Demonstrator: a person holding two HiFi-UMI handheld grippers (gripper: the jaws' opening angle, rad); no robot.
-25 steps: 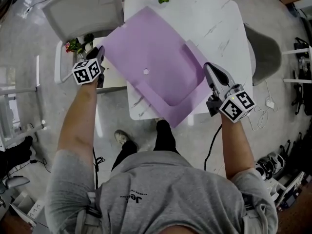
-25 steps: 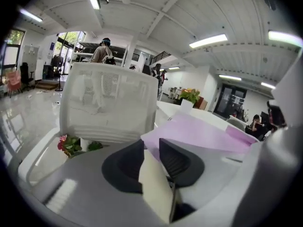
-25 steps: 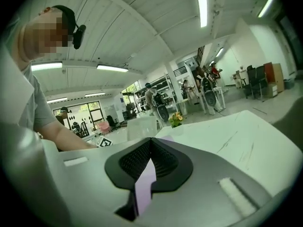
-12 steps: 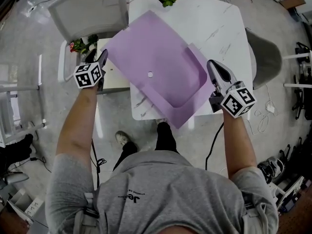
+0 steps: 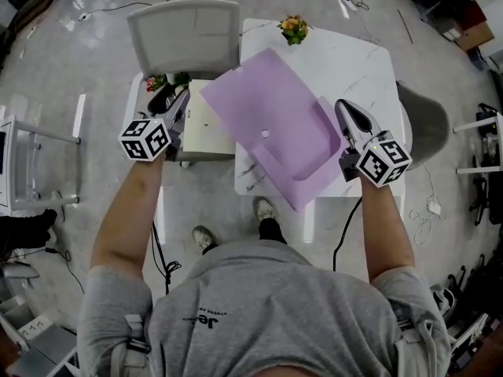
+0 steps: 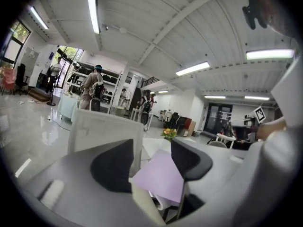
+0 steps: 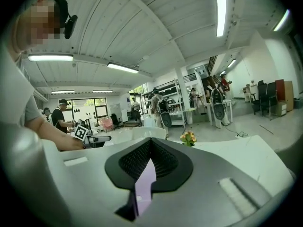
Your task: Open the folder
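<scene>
Both my forearms reach forward, the claws nearly level. My right claw [image 5: 346, 110] is clamped on the right edge of the purple folder [image 5: 271, 124], which is tilted above the white bench [image 5: 369, 61]. My left claw [image 5: 181, 100] has just been opening and stands empty, left of the folder. Beyond are a grey chair [image 5: 185, 30] and flowers [image 5: 293, 28].

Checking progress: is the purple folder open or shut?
Open. In the head view the folder has its flap spread flat, away from the pocket mouth; the right gripper pinches one edge.
</scene>
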